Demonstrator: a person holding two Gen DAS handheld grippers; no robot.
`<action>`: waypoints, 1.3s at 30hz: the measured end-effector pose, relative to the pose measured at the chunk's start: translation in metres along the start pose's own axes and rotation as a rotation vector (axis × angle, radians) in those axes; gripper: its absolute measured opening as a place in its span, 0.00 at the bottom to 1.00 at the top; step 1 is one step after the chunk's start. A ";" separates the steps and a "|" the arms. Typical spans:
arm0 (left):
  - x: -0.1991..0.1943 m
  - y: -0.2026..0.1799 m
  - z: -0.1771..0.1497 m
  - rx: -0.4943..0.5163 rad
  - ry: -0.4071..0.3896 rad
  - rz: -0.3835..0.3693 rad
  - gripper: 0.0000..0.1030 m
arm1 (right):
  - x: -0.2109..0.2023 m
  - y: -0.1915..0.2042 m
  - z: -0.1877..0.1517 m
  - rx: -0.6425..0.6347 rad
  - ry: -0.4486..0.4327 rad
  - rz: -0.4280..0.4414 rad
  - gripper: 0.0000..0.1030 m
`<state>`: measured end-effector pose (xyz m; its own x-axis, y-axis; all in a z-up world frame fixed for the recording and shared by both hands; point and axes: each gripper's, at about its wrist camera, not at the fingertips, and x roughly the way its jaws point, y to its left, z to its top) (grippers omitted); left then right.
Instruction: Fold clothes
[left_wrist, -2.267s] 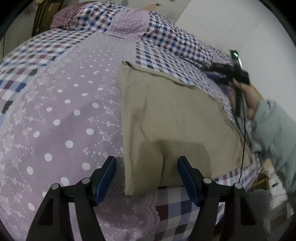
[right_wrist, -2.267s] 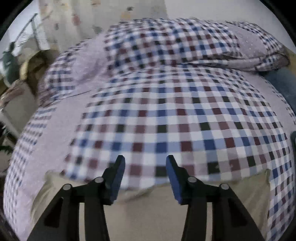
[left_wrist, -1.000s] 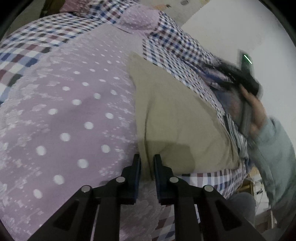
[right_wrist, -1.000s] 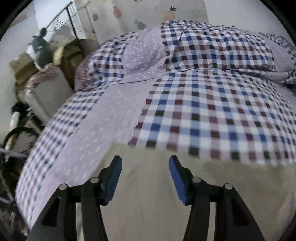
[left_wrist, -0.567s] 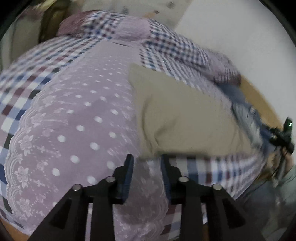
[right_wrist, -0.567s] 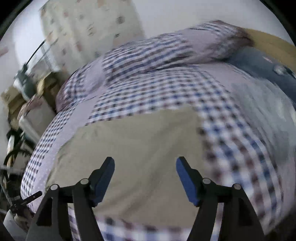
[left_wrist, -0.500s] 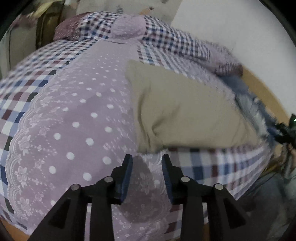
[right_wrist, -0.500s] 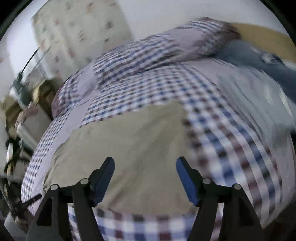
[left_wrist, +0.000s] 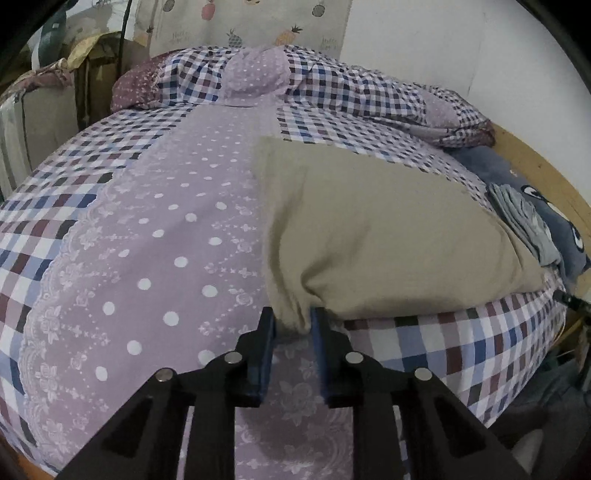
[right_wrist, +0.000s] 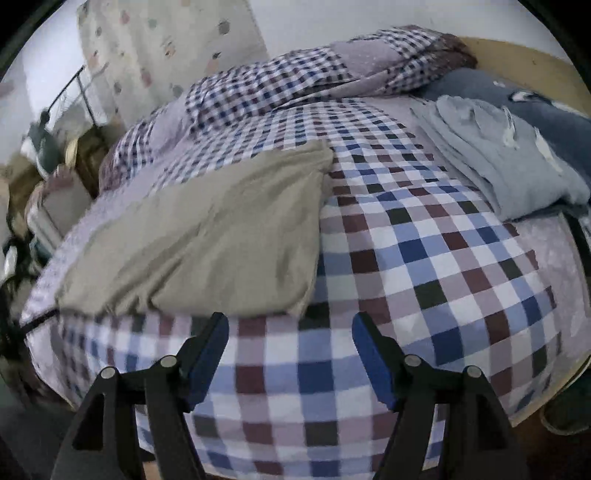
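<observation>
A beige garment (left_wrist: 388, 236) lies folded flat on the checked and dotted bedspread (left_wrist: 155, 236). My left gripper (left_wrist: 291, 325) is at its near left corner, shut on a bunched fold of the beige cloth that stands between the blue pads. In the right wrist view the same beige garment (right_wrist: 207, 236) lies left of centre. My right gripper (right_wrist: 290, 332) hovers open just short of its near right corner, over the checked bedspread (right_wrist: 424, 266), with nothing between its fingers.
A pile of folded grey-blue clothes (right_wrist: 498, 158) sits at the right on a dark blue cushion (right_wrist: 546, 110). A rolled checked quilt (left_wrist: 332, 85) lies at the bed's head. The wooden bed frame (left_wrist: 535, 166) runs along the right; clutter (right_wrist: 48, 177) stands left of the bed.
My left gripper's fingers have drawn together on the near left corner of the beige garment. My right gripper has pulled back from the garment to the bed's near edge and stays open.
</observation>
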<state>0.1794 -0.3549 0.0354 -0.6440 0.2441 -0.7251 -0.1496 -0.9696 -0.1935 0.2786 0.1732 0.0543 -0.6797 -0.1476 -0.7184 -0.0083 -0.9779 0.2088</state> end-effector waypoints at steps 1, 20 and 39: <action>0.001 0.000 0.000 -0.004 0.001 0.002 0.15 | 0.001 -0.002 -0.002 -0.003 0.009 0.006 0.71; -0.010 0.007 0.012 -0.090 -0.088 0.056 0.04 | 0.048 0.009 0.001 -0.227 0.024 -0.117 0.01; -0.021 0.063 -0.010 -0.417 -0.034 0.100 0.11 | 0.028 -0.031 0.005 -0.031 0.013 -0.109 0.15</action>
<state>0.1913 -0.4208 0.0320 -0.6653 0.1421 -0.7329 0.2258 -0.8974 -0.3790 0.2557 0.2005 0.0310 -0.6664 -0.0419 -0.7444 -0.0585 -0.9924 0.1082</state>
